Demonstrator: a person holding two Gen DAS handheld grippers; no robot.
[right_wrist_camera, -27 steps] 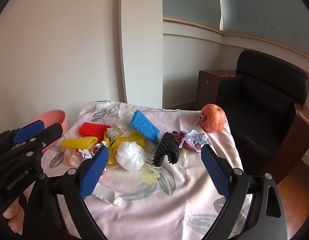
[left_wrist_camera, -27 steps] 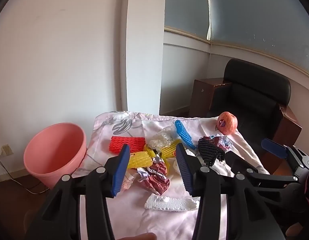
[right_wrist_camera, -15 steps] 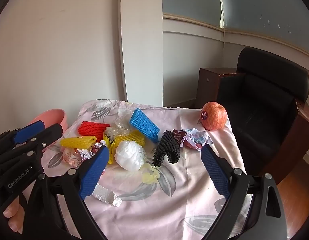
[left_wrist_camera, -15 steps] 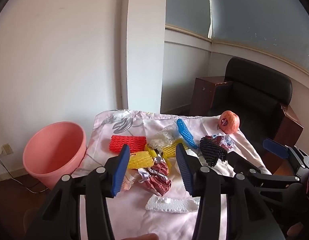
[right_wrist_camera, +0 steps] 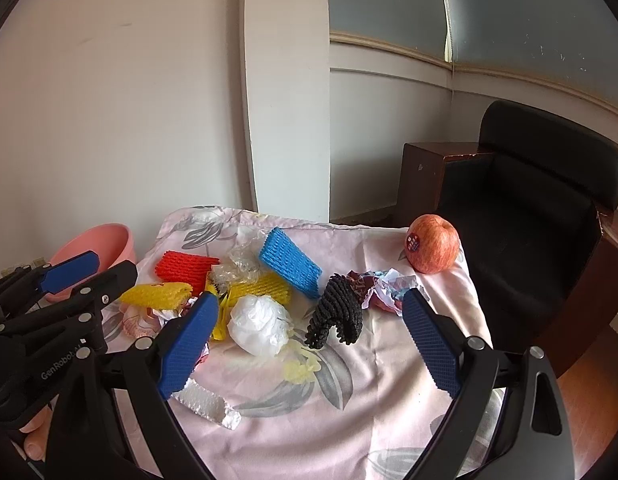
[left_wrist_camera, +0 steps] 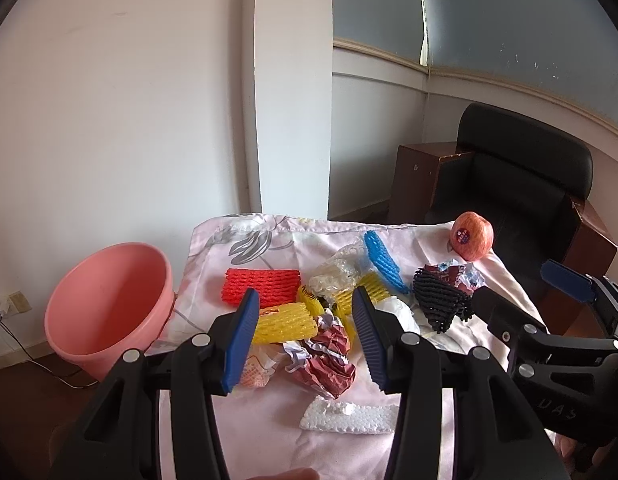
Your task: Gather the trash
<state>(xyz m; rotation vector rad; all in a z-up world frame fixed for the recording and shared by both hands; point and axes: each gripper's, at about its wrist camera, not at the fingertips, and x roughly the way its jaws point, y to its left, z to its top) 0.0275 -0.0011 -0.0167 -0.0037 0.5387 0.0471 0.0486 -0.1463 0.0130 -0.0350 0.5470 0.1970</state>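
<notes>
White foam strip (left_wrist_camera: 351, 419) lies flat (long axis across view), near crumpled wrapper (left_wrist_camera: 323, 362).

Perhaps seven foam nets (right_wrist_camera: 291, 261), one apple (right_wrist_camera: 432, 243), one bin (left_wrist_camera: 105, 304).

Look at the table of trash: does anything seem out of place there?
Yes: the apple at the table's far right corner. It looks whole and still bears its sticker, unlike the crumpled wrappers and foam nets lying beside it.

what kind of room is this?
Probably an office or waiting room used for a staged cleanup: a black leather armchair, a small table under a floral cloth strewn with packaging scraps, and a pink bin beside it.
</notes>
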